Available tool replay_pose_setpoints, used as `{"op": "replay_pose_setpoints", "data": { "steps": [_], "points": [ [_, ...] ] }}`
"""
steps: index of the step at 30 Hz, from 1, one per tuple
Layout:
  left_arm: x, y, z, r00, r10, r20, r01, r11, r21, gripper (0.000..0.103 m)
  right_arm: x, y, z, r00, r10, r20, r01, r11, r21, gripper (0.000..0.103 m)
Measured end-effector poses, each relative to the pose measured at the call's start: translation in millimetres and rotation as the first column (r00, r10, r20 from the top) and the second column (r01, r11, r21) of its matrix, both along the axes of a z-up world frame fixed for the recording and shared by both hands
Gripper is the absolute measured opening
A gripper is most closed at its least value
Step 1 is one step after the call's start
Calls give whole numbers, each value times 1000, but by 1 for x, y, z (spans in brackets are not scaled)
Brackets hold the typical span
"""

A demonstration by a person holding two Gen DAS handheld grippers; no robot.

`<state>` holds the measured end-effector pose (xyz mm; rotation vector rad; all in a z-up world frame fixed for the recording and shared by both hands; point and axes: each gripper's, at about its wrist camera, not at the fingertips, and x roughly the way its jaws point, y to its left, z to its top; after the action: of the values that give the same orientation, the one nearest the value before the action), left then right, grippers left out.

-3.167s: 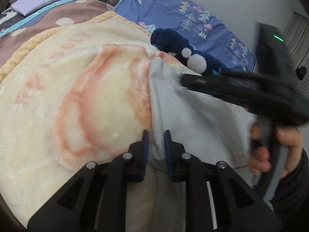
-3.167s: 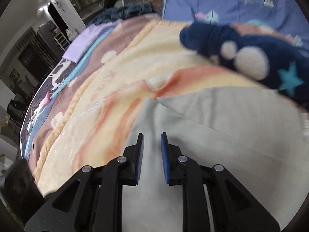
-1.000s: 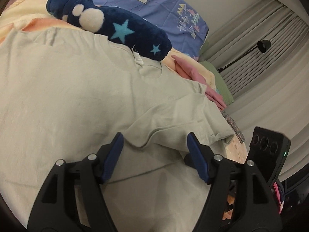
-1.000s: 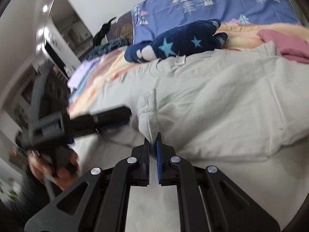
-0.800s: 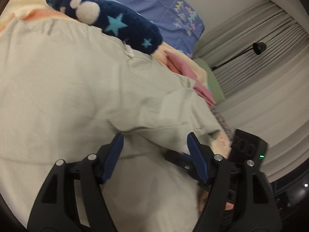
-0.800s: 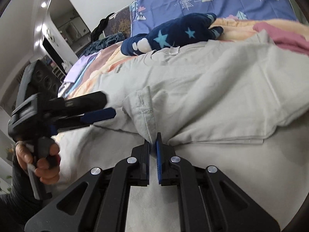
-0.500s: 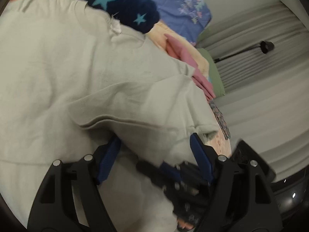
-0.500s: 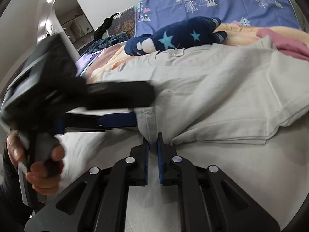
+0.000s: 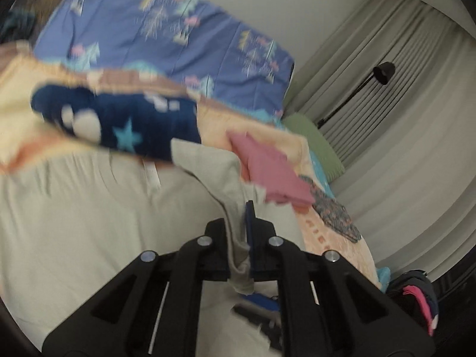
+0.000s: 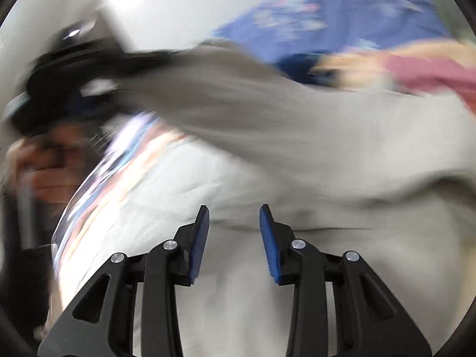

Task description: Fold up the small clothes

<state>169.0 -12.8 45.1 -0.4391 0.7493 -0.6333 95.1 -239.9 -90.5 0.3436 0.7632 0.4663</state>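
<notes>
A pale grey T-shirt [image 9: 89,208] lies spread on the bed, its neck toward the navy plush. My left gripper [image 9: 241,226] is shut on the shirt's sleeve edge and holds that fold lifted. In the right wrist view the shirt [image 10: 297,136] is blurred, and the lifted part stretches from the left gripper [image 10: 98,77] at upper left. My right gripper [image 10: 233,223] is open and empty, just above the flat shirt.
A navy star plush [image 9: 119,119] lies beyond the shirt on a cream and orange blanket [image 9: 17,89]. A pink garment [image 9: 267,169] lies to the right. A blue patterned pillow [image 9: 166,44], curtains and a floor lamp [image 9: 357,89] are behind.
My right gripper has opened and let go of the shirt edge. My left gripper has shut on the sleeve and lifted it. Both views have swung and are blurred.
</notes>
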Motion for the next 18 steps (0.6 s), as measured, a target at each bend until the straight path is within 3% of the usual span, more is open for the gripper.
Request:
{"op": "replay_pose_setpoints", "data": {
  "steps": [1,2,3,6,8,12,18],
  "points": [
    [-2,8,9,999,12,36,-12,1000,14,7,3,-13,-4,995,-94,-38,94,996,-4,36],
    [-6,17,17,997,31,72,-33,999,36,7,4,-33,-10,977,-198,-84,199,980,11,27],
    [-9,25,21,994,54,97,-60,996,61,7,3,-49,-15,964,-240,-117,248,967,61,16],
    [-12,49,17,987,112,113,-125,986,112,7,-3,-78,-25,937,-297,-183,326,933,154,7],
    [-9,64,6,987,138,83,-147,982,118,7,-6,-81,-26,940,-294,-172,321,933,161,8],
    [-6,79,-5,988,145,62,-152,980,126,7,-7,-69,-22,945,-293,-144,307,948,89,10],
    [-27,95,3,976,132,170,-158,976,150,7,-5,-68,-20,946,-293,-141,306,948,83,10]
  ]
}}
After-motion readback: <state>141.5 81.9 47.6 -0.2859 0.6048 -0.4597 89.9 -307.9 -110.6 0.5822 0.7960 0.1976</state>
